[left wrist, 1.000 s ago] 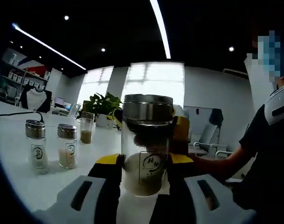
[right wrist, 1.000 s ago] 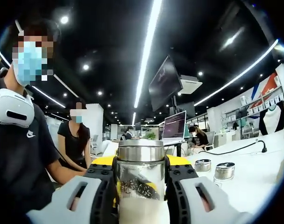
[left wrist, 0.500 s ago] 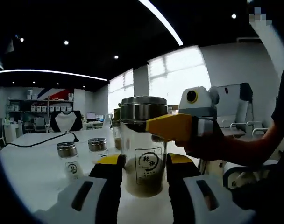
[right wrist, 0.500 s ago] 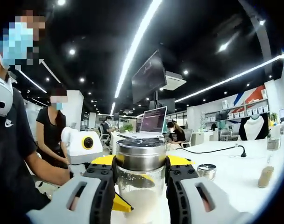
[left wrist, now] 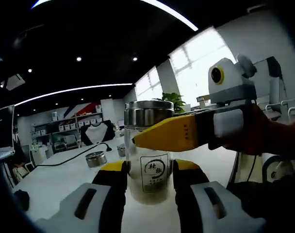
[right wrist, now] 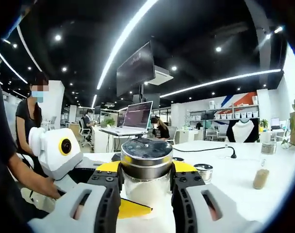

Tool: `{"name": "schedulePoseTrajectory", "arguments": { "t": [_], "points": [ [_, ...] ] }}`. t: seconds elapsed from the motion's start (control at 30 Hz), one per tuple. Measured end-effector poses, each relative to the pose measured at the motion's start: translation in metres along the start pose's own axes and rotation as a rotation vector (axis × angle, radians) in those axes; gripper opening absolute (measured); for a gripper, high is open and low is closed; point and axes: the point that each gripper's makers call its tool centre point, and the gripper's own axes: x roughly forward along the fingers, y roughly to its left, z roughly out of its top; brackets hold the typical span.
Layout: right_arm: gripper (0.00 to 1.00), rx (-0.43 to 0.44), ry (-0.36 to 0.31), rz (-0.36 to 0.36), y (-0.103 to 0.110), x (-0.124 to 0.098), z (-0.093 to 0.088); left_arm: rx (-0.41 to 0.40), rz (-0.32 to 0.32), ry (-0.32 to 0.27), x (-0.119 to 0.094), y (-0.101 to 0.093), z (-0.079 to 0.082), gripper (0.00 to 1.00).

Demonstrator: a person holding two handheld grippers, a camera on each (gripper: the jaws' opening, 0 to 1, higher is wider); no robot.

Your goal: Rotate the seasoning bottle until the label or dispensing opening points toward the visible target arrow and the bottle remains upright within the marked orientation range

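Two grippers are holding one seasoning bottle (left wrist: 148,148) at the same time, and this is where the risk is coming from. In the left gripper view the left gripper (left wrist: 149,174) is closing its black and yellow jaws on the lower glass body, in the lower middle of the frame, with the printed label facing the camera. The right gripper (left wrist: 196,131) is reaching in from the right of that frame, its yellow jaw lying across the bottle just under the metal lid (left wrist: 148,112). In the right gripper view the same lid (right wrist: 146,156) is sitting between that gripper's own jaws (right wrist: 146,182), lower middle.

If both clamps are staying tight while one hand is turning, the glass may be twisting against the pads, slipping, or tilting out of upright. I judge also that the lid could be loosening. No target arrow is visible, so overshooting the direction is possible. Another small bottle (left wrist: 95,159) is standing on the white table (left wrist: 50,184) at the lower left, and it could be knocked.
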Motion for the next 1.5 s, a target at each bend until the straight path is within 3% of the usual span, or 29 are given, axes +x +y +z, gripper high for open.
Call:
{"name": "schedulePoseTrajectory", "arguments": {
  "t": [0.1,0.27,0.43,0.5,0.57,0.8,0.9,0.97,1.03,1.33,1.5],
  "points": [
    [0.36,0.012,0.012,0.029,-0.001,-0.002,-0.004,-0.107,-0.101,-0.011,0.001,-0.006,-0.002,0.39],
    [0.36,-0.018,0.0,0.121,0.009,-0.006,0.002,-0.102,-0.172,-0.035,-0.001,-0.011,0.003,0.4],
    [0.36,-0.024,-0.038,0.253,0.026,-0.014,0.012,-0.186,-0.337,-0.07,-0.007,-0.028,0.014,0.42],
    [0.36,-0.014,-0.069,0.338,0.036,-0.02,0.017,-0.239,-0.411,-0.068,-0.011,-0.037,0.016,0.42],
    [0.36,-0.011,-0.076,0.362,0.04,-0.022,0.017,-0.247,-0.439,-0.067,-0.012,-0.041,0.017,0.42],
    [0.36,-0.021,-0.059,0.355,0.038,-0.021,0.014,-0.2,-0.382,-0.018,-0.01,-0.04,0.012,0.42],
    [0.36,-0.001,-0.06,0.319,0.033,-0.018,0.014,-0.205,-0.31,-0.004,-0.007,-0.032,0.01,0.41],
    [0.36,-0.014,-0.046,0.284,0.03,-0.014,0.01,-0.159,-0.238,0.033,-0.004,-0.024,0.003,0.41],
    [0.37,-0.033,-0.02,0.25,0.028,-0.01,0.005,-0.128,-0.208,0.053,-0.003,-0.021,-0.002,0.41],
    [0.38,-0.078,0.055,0.122,0.024,0.004,-0.007,-0.105,-0.131,0.093,0.0,-0.013,-0.012,0.41],
    [0.37,-0.126,0.082,0.095,0.025,0.004,-0.009,-0.119,-0.16,0.083,0.0,-0.013,-0.013,0.42]
  ]
}}
